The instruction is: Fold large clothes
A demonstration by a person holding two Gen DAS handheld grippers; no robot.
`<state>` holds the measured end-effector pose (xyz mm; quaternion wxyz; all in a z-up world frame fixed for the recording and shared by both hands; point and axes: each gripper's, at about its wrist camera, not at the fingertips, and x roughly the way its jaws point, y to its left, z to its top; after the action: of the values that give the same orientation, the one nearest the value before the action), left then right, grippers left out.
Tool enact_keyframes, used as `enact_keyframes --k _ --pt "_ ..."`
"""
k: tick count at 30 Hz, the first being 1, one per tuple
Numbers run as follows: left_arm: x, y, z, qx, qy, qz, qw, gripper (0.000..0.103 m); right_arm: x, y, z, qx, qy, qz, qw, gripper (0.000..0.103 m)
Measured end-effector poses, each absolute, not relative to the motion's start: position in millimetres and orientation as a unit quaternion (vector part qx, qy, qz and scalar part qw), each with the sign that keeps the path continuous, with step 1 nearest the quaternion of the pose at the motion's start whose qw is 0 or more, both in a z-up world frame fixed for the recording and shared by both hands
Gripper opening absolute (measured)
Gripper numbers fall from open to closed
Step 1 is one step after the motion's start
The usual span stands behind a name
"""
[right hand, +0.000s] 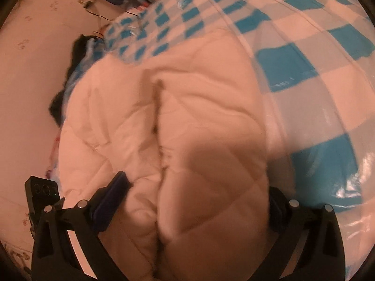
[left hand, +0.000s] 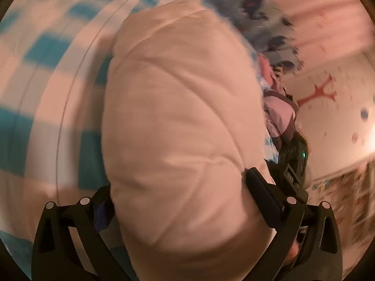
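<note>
A checked bed cover of teal and white squares (right hand: pixel 288 53) fills most of the background, its cloth smooth and glossy in places, with a thin seam line curving across it in the left wrist view (left hand: pixel 58 121). Beyond the cover's far edge lies a patterned blue-grey fabric with dark and red blotches (left hand: pixel 262 11). Beside the cover, a pale pinkish wall (left hand: pixel 332 107) carries a red branching decal (left hand: pixel 321 91) and small scattered coloured spots. A thin dark cable (right hand: pixel 103 18) runs along the pale surface just beside the cover's corner. The light is warm and orange throughout, with a bright glow at the wall's outer edge (left hand: pixel 369 145).
</note>
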<state>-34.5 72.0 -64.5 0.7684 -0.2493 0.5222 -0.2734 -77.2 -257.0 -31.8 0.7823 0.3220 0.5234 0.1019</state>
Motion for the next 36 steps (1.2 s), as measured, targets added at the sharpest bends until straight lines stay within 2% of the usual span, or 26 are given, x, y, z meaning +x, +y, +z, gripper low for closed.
enact_keyframes --k 7,11,15,19,21,23,26,29,31,36 --pt "-45.6 87.6 14.4 -0.159 0.427 -0.221 0.863 0.091 -30.8 -193.0 -3.5 0.297 0.478 0.185 0.805 0.098" --pt "-20.6 126.6 -5.3 -0.165 0.482 -0.150 0.848 0.091 1.6 -146.2 -37.1 0.223 0.540 0.164 0.795 0.098" --pt "-9.4 159.9 -37.8 -0.203 0.529 -0.110 0.817 0.093 1.3 -139.0 -44.0 0.215 0.548 0.167 0.791 0.098" --pt "-32.4 144.4 -0.4 -0.101 0.487 -0.060 0.866 0.093 -8.6 -145.8 -28.8 0.212 0.545 0.160 0.795 0.098" --pt "-48.9 132.8 20.5 -0.064 0.437 -0.076 0.894 0.094 -29.9 -145.9 -0.5 0.182 0.490 0.169 0.836 0.098" --pt "-49.2 120.6 27.6 -0.051 0.436 -0.108 0.892 0.094 -46.7 -144.2 14.3 0.158 0.445 0.183 0.862 0.098" --pt "-43.3 95.0 0.6 -0.003 0.477 -0.119 0.871 0.095 -56.3 -125.5 -11.7 0.072 0.487 0.153 0.857 0.098" --pt "-45.3 61.9 -17.0 0.079 0.472 -0.092 0.873 0.095 -49.8 -137.2 -27.4 0.105 0.523 0.148 0.833 0.098" --pt "-48.5 69.2 -15.8 0.069 0.470 -0.091 0.875 0.095 -49.5 -134.1 -11.5 0.086 0.523 0.136 0.837 0.098" --pt "-45.3 90.8 -12.5 0.032 0.480 -0.106 0.871 0.095 -28.1 -117.1 65.6 0.075 0.430 0.152 0.887 0.098"
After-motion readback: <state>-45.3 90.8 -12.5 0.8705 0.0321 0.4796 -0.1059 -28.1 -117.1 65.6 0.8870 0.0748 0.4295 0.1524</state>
